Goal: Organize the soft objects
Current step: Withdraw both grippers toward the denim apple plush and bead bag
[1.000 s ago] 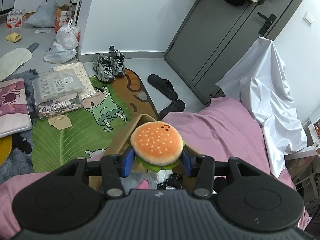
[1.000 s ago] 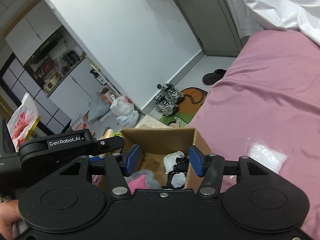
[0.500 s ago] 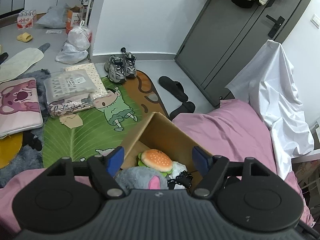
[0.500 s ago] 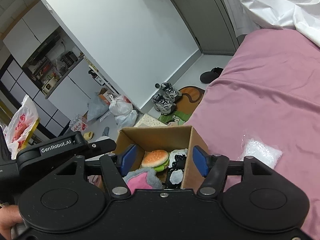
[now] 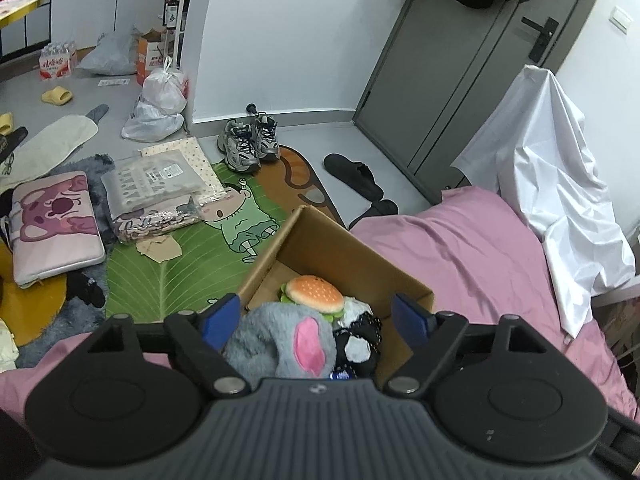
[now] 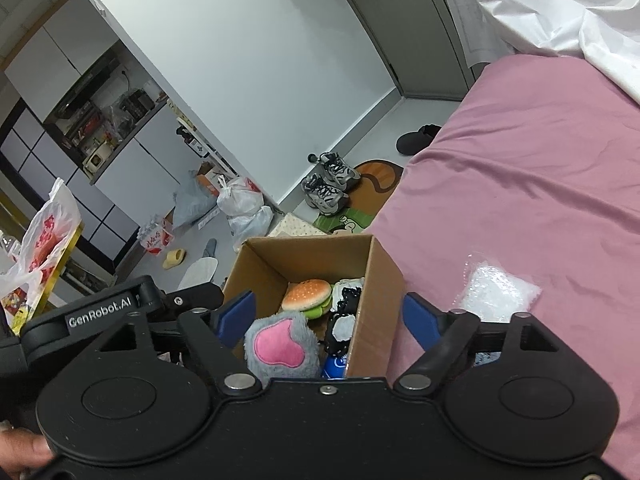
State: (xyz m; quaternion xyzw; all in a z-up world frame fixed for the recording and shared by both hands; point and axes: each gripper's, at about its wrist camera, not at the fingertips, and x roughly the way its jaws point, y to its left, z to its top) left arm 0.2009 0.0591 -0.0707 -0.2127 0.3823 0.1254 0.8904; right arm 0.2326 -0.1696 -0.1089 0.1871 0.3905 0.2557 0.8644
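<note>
Right wrist only: clear bag [image 6: 498, 294] on pink bedsheet [image 6: 520, 168].
Left wrist only: door handle [image 5: 541, 38].
Burger plush [image 5: 316, 293]: bun up, lying flat in cardboard box [image 5: 340, 246].
Left gripper [image 5: 316, 318]: spread, just opening, empty.
Right gripper [image 6: 326, 316]: spread, just opening, empty.

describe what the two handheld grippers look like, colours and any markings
Both are matte black plastic with two round housings, angled linkage arms with silver pivot pins, and blue pads on the fingers. The left gripper has a ribbed grey-black top; its side, seen from the right wrist, reads "GenRobot.AI" in white. The right gripper has a smooth black top.
</note>
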